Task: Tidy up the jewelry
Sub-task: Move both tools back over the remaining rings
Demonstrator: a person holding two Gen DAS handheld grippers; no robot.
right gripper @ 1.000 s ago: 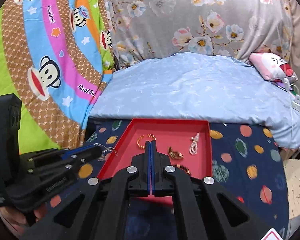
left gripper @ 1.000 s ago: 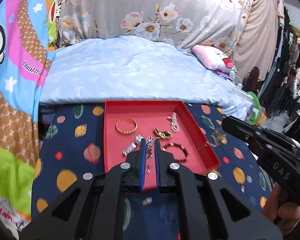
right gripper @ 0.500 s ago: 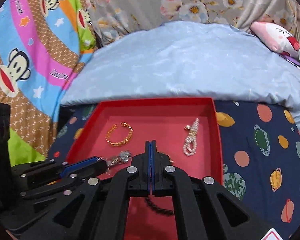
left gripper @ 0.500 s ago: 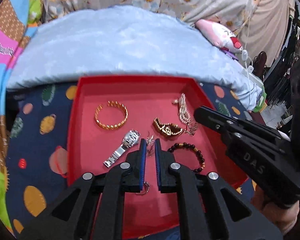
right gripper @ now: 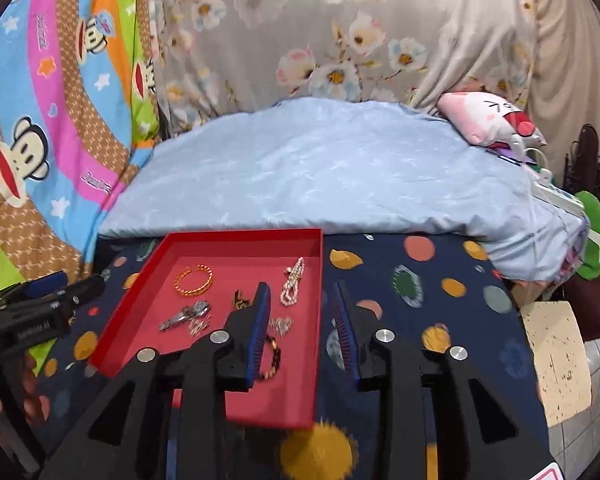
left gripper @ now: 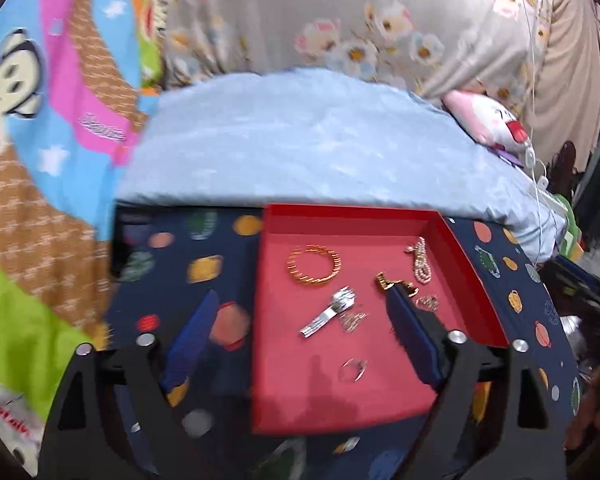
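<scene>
A red tray (left gripper: 356,216) (right gripper: 136,288) lies on a dark planet-print cloth. In it are a gold bangle (left gripper: 314,266) (right gripper: 194,280), a silver watch (left gripper: 328,316) (right gripper: 184,316), a pearl piece (left gripper: 420,260) (right gripper: 293,286), a gold chain (left gripper: 394,285), small earrings (left gripper: 354,322) (right gripper: 281,325), a ring (left gripper: 354,369) and a dark bead bracelet (right gripper: 272,360). My left gripper (left gripper: 300,324) is open and empty, held above the tray's near left part. My right gripper (right gripper: 302,320) is open and empty over the tray's right wall. The left gripper also shows at the right wrist view's left edge (right gripper: 44,308).
A light blue bedspread (left gripper: 300,148) lies behind the tray, with a pink plush pillow (right gripper: 488,120) at the far right. Floral and cartoon-print sheets hang behind. A tiled floor and cardboard sheet (right gripper: 556,360) lie right of the cloth.
Both grippers have opened wide and pulled back from the tray. More small earrings and a ring now lie loose on the tray floor. Both views have tilted up.
</scene>
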